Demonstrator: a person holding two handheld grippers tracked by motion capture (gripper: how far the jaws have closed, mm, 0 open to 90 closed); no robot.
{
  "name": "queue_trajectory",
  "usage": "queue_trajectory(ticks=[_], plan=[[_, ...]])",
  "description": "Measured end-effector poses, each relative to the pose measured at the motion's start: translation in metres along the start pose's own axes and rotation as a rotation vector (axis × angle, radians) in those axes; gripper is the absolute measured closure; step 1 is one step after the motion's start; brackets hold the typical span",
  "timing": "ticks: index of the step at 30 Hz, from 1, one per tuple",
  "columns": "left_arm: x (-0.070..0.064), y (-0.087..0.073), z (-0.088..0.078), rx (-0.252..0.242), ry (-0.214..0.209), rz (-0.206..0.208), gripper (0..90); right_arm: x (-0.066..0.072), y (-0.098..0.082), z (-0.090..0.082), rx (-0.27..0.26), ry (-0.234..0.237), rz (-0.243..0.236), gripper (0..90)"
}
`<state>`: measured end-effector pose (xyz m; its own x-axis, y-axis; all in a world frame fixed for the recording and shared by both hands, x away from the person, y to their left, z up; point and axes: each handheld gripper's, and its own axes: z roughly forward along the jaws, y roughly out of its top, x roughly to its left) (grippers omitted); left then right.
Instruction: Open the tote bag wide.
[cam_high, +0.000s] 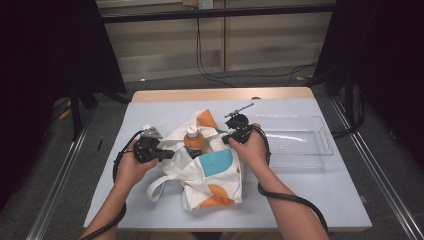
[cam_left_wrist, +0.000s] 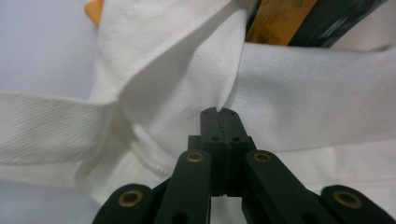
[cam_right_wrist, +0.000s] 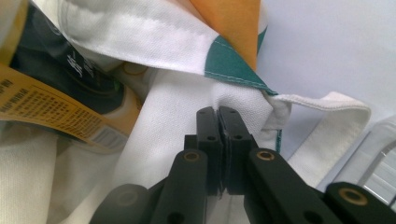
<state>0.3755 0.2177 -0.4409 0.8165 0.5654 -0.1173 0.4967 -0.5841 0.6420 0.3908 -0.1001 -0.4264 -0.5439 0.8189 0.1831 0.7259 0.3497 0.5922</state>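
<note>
The tote bag (cam_high: 210, 170) lies near the centre of the desk (cam_high: 310, 195), mouth facing the far side, with a bottle (cam_high: 194, 140) standing partly inside the mouth, its orange cap and upper body above the cloth.

Left side: the left gripper (cam_high: 167, 154) has its jaws pressed together on a fold of white cloth at the left edge of the bag mouth. The left gripper view confirms this: the jaws meet with a pinch of fabric (cam_left_wrist: 219, 100) between their tips, and the bottle's yellow label (cam_left_wrist: 275, 21) lies just beyond. A loose handle loop (cam_high: 155, 187) trails from the bag toward the near left.

Right side: the right gripper (cam_high: 226, 139) is likewise clamped on the bag rim at the right edge of the mouth. In the right gripper view the jaws are closed on white cloth (cam_right_wrist: 243, 100) beside the teal and orange print, and the bottle's label (cam_right_wrist: 51, 112) is at the left.

Progress, as judged: both sides of the mouth are gripped and the bottle is partly seated. Left to do: seat or withdraw the bottle fully; which one cannot be determined.

Open room: bare desk extends left of the bag and along the near edge. To the right, a clear plastic tray (cam_high: 300, 142) lies just beside the right hand (cam_high: 252, 150) and limits travel there. The far desk edge is well apart.
</note>
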Motion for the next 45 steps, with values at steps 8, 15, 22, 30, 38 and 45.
queue_trajectory(ticks=[8,15,22,30,38,45], plan=[[0.003,-0.015,0.003,0.015,-0.005,-0.033,90.0,-0.002,-0.002,0.001,0.003,-0.001,0.001,88.8],[0.004,-0.018,-0.002,-0.041,-0.030,-0.059,89.1,-0.003,-0.003,-0.003,-0.031,0.023,0.008,82.6],[-0.003,-0.012,-0.016,-0.035,-0.029,-0.095,63.4,-0.003,0.006,-0.019,-0.041,0.002,-0.025,65.9],[-0.004,-0.006,-0.028,-0.079,0.055,-0.120,31.8,-0.003,0.011,-0.030,-0.012,-0.013,-0.045,48.9],[-0.004,-0.004,-0.031,-0.075,0.114,-0.119,13.5,-0.003,0.014,-0.035,0.015,-0.026,-0.062,27.3],[0.000,-0.003,-0.037,-0.096,0.126,-0.135,7.9,-0.005,0.015,-0.041,0.037,-0.013,-0.062,16.8]])
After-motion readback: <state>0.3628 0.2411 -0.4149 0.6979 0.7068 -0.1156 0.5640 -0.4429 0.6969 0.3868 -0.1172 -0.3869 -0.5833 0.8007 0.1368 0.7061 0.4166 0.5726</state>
